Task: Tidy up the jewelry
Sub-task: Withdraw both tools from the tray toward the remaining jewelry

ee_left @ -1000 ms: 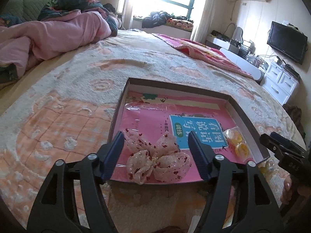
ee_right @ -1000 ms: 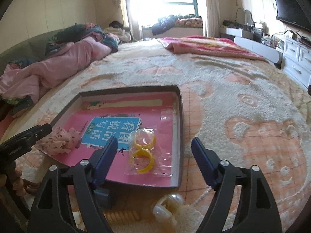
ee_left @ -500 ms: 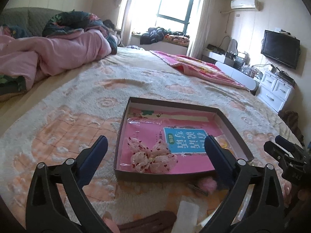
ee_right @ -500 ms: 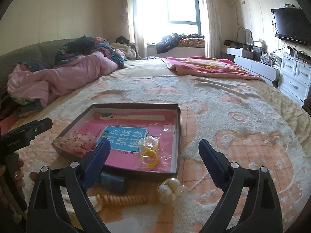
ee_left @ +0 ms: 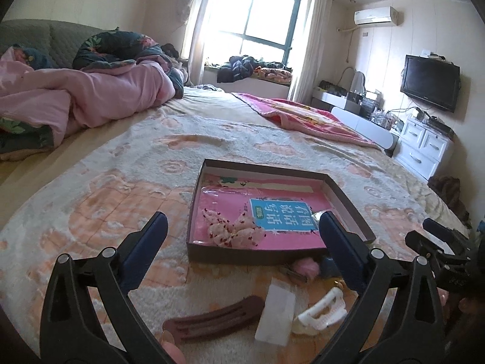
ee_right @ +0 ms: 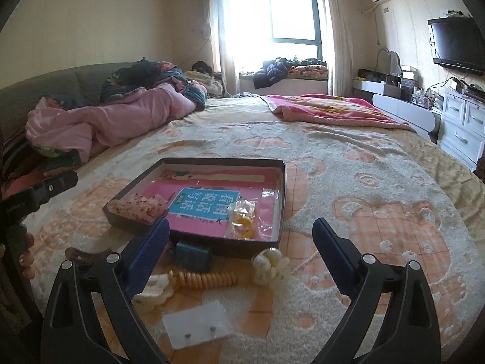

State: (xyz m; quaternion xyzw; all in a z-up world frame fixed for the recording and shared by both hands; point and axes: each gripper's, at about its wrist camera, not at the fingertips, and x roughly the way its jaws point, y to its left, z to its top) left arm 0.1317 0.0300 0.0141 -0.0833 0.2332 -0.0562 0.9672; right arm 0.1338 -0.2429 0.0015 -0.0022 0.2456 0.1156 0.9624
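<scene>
A shallow box [ee_right: 280, 200] is set on the bed [ee_right: 379, 188], on a fuzzy blanket with peach shapes. Inside it a pink book with a blue label [ee_right: 206, 201] is laid flat. A spotted bow [ee_left: 233, 232] is seen at one side of the box, and a clear bag with yellow rings [ee_right: 242, 220] at the other side.

The left gripper [ee_left: 242, 251] is held over the bed in front of the box. Its jaws are spread wide apart and nothing is held between them. The right gripper [ee_right: 242, 254] is held beside it, and its jaws are also wide apart with nothing gripped.

More things are left on the blanket just in front of the box. A brown hair clip [ee_left: 212, 323], a white claw clip [ee_left: 321, 312], a clear card with two small studs [ee_right: 197, 327], a yellow coil band [ee_right: 203, 279], a pearl piece [ee_right: 268, 264], a pink fluffy thing [ee_left: 306, 267] and a small blue box [ee_right: 192, 254] can be seen.

It looks like two things are already put away, and the next one is not yet picked. For the next move, the jaws must be brought down over one loose thing, maybe the brown hair clip or the pearl piece, and closed gently. The card is thin and flat, so it may be hard to lift off the fuzzy blanket.
</scene>
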